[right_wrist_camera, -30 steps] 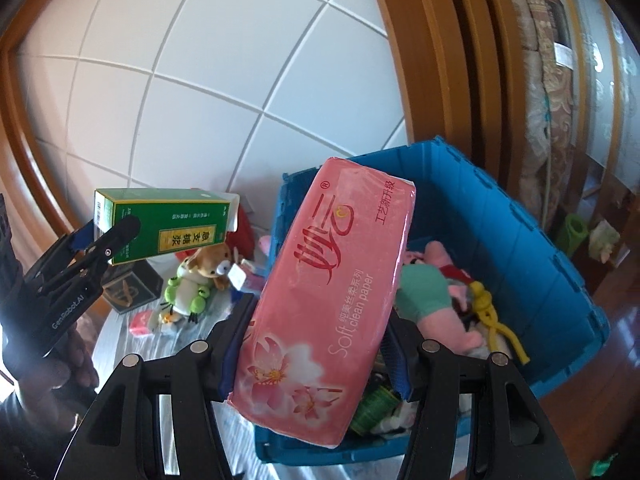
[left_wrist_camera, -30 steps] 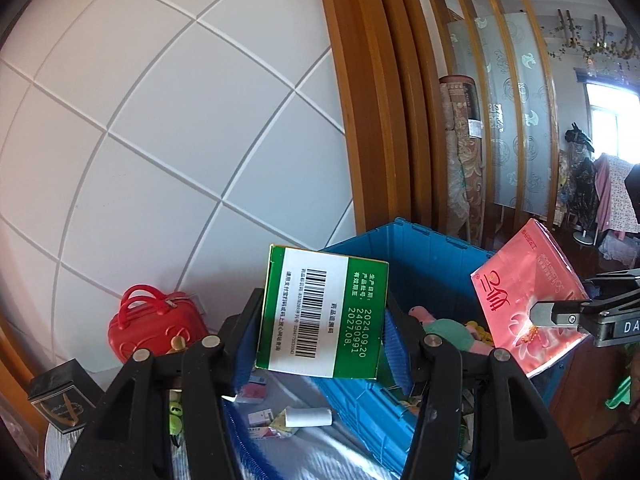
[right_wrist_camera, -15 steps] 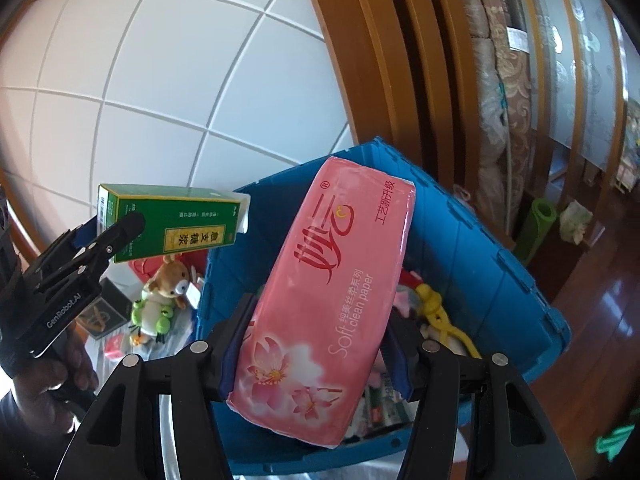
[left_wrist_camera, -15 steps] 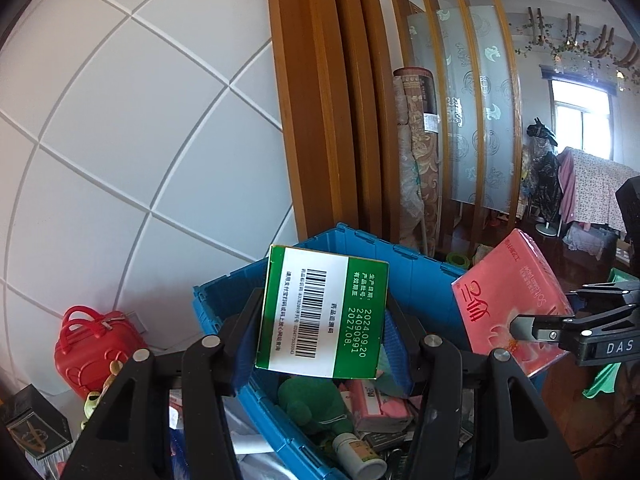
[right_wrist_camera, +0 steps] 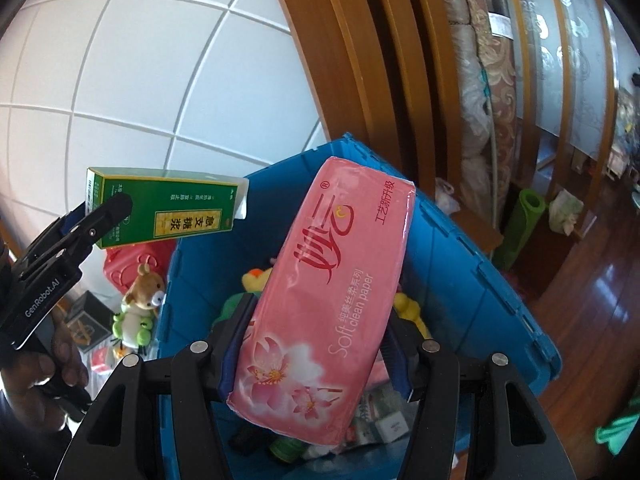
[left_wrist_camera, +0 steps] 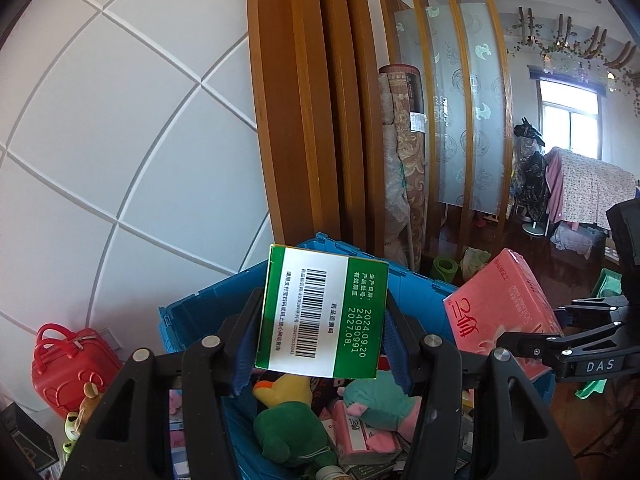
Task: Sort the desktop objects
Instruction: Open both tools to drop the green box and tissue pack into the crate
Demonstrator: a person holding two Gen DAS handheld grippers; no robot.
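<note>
My left gripper [left_wrist_camera: 320, 344] is shut on a green medicine box [left_wrist_camera: 322, 312] with a white barcode label, held above the blue bin [left_wrist_camera: 200, 312]. The box also shows in the right wrist view [right_wrist_camera: 160, 212], at the left over the bin's near corner. My right gripper [right_wrist_camera: 316, 344] is shut on a pink tissue pack [right_wrist_camera: 328, 296], held above the blue bin [right_wrist_camera: 460, 256]; the pack also shows in the left wrist view [left_wrist_camera: 500, 308]. The bin holds plush toys [left_wrist_camera: 288, 428], boxes and small bottles.
A red toy suitcase [left_wrist_camera: 68, 364], a small bear and frog plush [right_wrist_camera: 138, 308] and a black box [right_wrist_camera: 86, 320] lie left of the bin. Behind the bin are a white panelled wall and a wooden pillar [left_wrist_camera: 304, 120]. A green rolled mat [right_wrist_camera: 520, 224] stands on the wooden floor to the right.
Both grippers have moved right with their loads, from beside the bin to over it. The bin's contents now lie below both loads. The grips have not changed.
</note>
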